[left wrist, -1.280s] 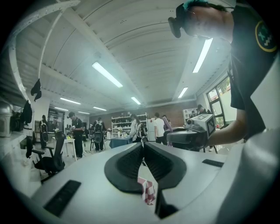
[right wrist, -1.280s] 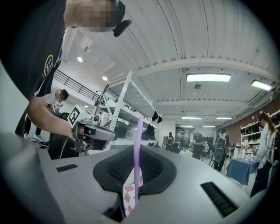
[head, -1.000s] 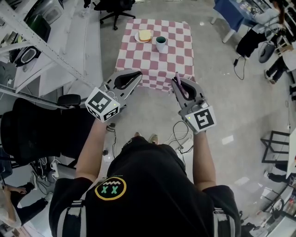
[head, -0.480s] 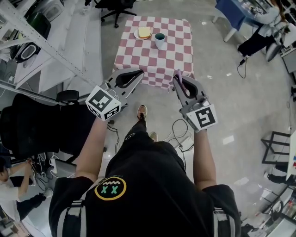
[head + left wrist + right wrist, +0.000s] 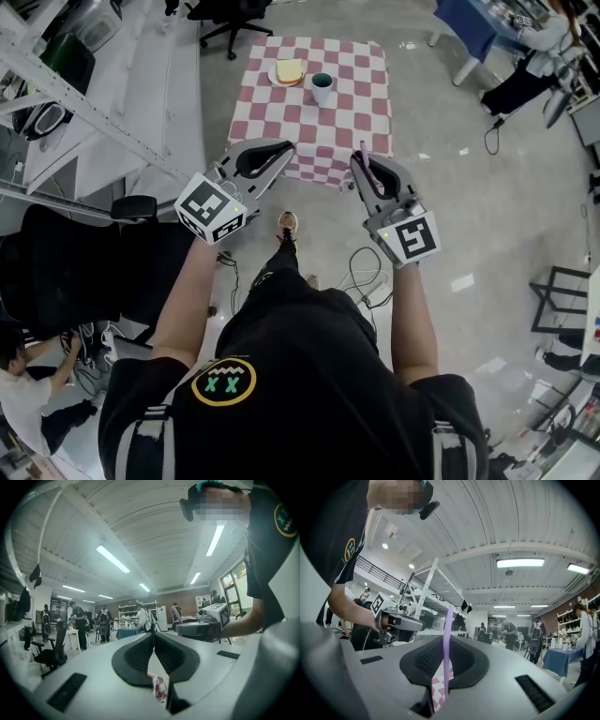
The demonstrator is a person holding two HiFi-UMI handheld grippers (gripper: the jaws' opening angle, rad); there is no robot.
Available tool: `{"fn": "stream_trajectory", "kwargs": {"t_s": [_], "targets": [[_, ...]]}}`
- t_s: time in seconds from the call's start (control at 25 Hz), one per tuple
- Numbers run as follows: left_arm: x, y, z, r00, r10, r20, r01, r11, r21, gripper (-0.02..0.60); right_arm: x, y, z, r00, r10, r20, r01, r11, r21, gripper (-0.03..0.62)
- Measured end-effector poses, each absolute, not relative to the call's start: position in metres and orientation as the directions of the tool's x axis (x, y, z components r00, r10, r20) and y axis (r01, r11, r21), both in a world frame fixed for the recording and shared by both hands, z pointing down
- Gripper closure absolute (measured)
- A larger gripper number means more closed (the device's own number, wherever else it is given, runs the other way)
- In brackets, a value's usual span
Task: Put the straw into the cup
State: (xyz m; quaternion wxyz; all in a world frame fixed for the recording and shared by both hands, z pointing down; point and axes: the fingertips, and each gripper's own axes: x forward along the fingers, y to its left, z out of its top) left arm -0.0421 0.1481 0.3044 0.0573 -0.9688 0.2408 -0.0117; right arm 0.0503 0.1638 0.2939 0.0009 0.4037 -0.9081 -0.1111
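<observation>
The cup (image 5: pixel 322 87), dark teal inside, stands on a red-and-white checkered table (image 5: pixel 319 127) ahead of me, past both grippers. My right gripper (image 5: pixel 359 161) is shut on a purple straw (image 5: pixel 367 176), which stands upright between the jaws (image 5: pixel 447 644) and sticks out above them. My left gripper (image 5: pixel 285 150) is shut with nothing in it, its jaws meeting at the tip (image 5: pixel 153 633). Both grippers hover level over the floor just short of the table's near edge, side by side. A scrap of the checkered cloth (image 5: pixel 159 687) shows under the left jaws.
A plate with bread (image 5: pixel 291 72) sits left of the cup. A metal shelving rack (image 5: pixel 89 103) and a black chair (image 5: pixel 80 272) are on the left, an office chair (image 5: pixel 230 17) beyond the table. Cables (image 5: pixel 361 277) lie on the floor. People work at the right.
The person has stepped toward the table, one foot now showing ahead. Both grippers have edged forward with it. The straw stays in the right jaws.
</observation>
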Motion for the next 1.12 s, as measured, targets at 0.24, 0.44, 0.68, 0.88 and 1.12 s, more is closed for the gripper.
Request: {"fn": "stream_trajectory", "kwargs": {"t_s": [0.24,0.44,0.68,0.88,1.12], "targets": [[-0.042,0.112,0.311,0.889,-0.458,-0.005,-0.456,-0.884,-0.105,0.552,0.045,0.13,0.3,-0.674,-0.735,-0.073,-0.732,0.652,0.197,0.551],[-0.041,0.076,0.319,0.892,-0.453,0.002,-0.451,-0.888,-0.088,0.552,0.042,0.093,0.307,-0.676,-0.735,-0.06,-0.731,0.657,0.184,0.551],[-0.041,0.024,0.327,0.891,-0.454,0.007,-0.453,-0.889,-0.066,0.552,0.041,0.042,0.312,-0.678,-0.733,-0.047,-0.728,0.662,0.178,0.551],[-0.042,-0.02,0.332,0.894,-0.448,0.005,-0.448,-0.893,-0.048,0.552,0.039,0.0,0.314,-0.671,-0.741,-0.03,-0.733,0.656,0.18,0.551],[-0.04,-0.073,0.331,0.904,-0.427,0.004,-0.427,-0.904,-0.037,0.552,0.036,-0.052,0.31,-0.656,-0.755,-0.022,-0.745,0.642,0.179,0.551]]}}
